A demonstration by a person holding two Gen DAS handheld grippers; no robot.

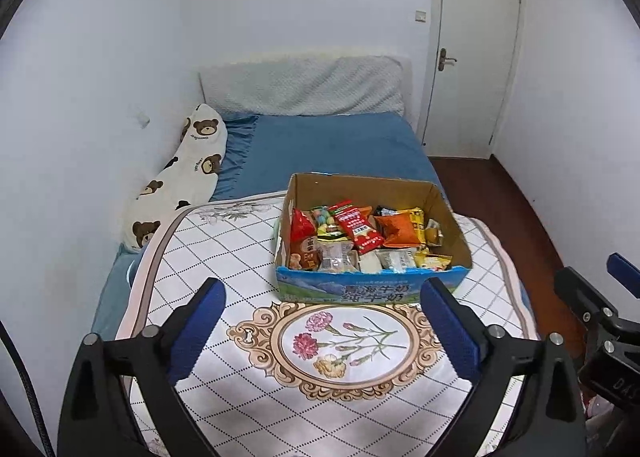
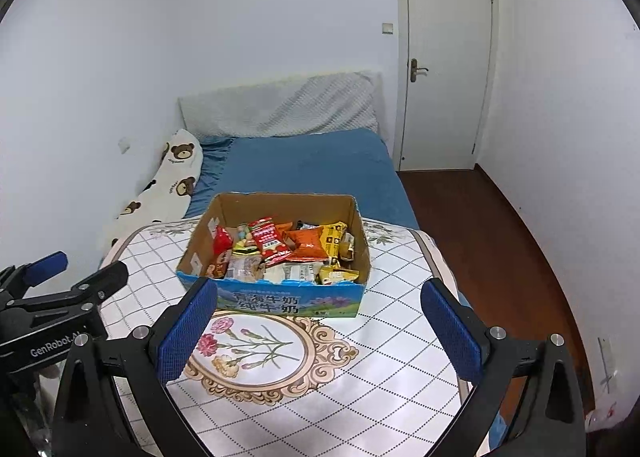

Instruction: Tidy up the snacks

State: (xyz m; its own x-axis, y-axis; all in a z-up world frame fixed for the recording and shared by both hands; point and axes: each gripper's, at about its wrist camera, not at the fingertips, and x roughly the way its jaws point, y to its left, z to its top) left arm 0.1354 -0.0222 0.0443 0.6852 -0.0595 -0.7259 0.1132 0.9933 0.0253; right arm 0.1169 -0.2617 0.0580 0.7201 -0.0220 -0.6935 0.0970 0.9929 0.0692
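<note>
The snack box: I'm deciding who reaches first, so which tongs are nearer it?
Right, narrowly. The right tongs sit just before the snack box, one pad overlapping its near-left corner; the left tongs hang short of it, left of centre.

A white quilted mat with a diamond grid and a framed carnation motif covers the near part of the bed. Beyond it lies a blue sheet, with a pale textured headboard cushion at the far end. A bear-print pillow lies along the left wall. At far right stands a shut white door, brown floor below it.
</note>
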